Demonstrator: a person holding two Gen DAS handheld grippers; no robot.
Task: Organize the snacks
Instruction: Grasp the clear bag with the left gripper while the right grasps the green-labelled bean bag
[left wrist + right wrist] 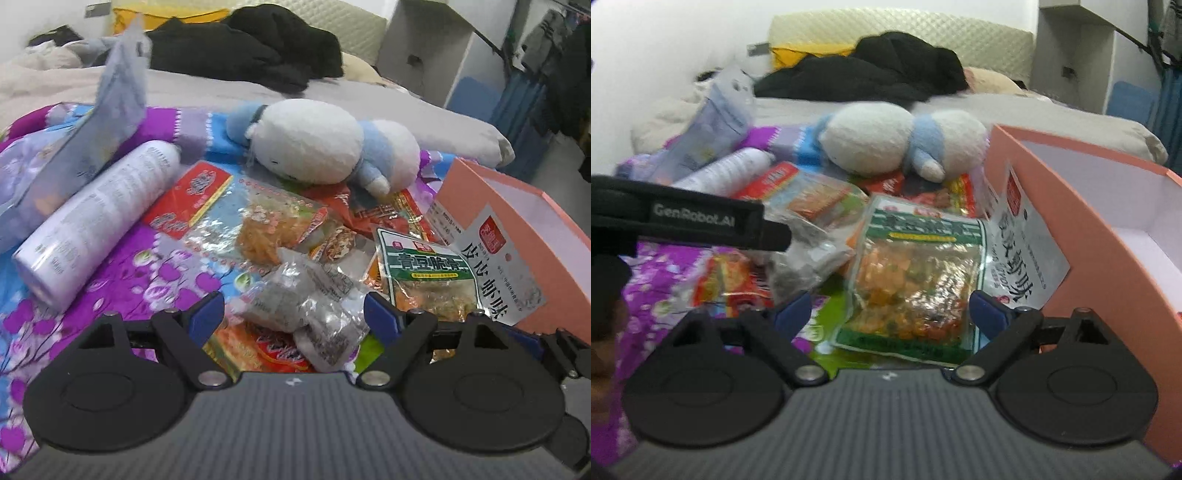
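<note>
- The left hand-held gripper (293, 314) hovers at the lower centre of its frame, jaws spread wide, with a crinkled silver snack packet (306, 295) lying between the blue fingertips (207, 317), not clamped
- The right hand-held gripper (890, 314) is likewise wide open, its jaws on either side of a green-bordered snack bag (916, 273), gripping nothing
- A white snack pouch (1019, 251) leans against the pink box (1071, 229) at right
- A plush toy (314, 144) lies on the bed (229, 92) at upper centre, with a white bottle (99, 218) at left

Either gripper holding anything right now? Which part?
Nothing held. Left gripper open around the silver packet; right gripper open around the green packet.
</note>
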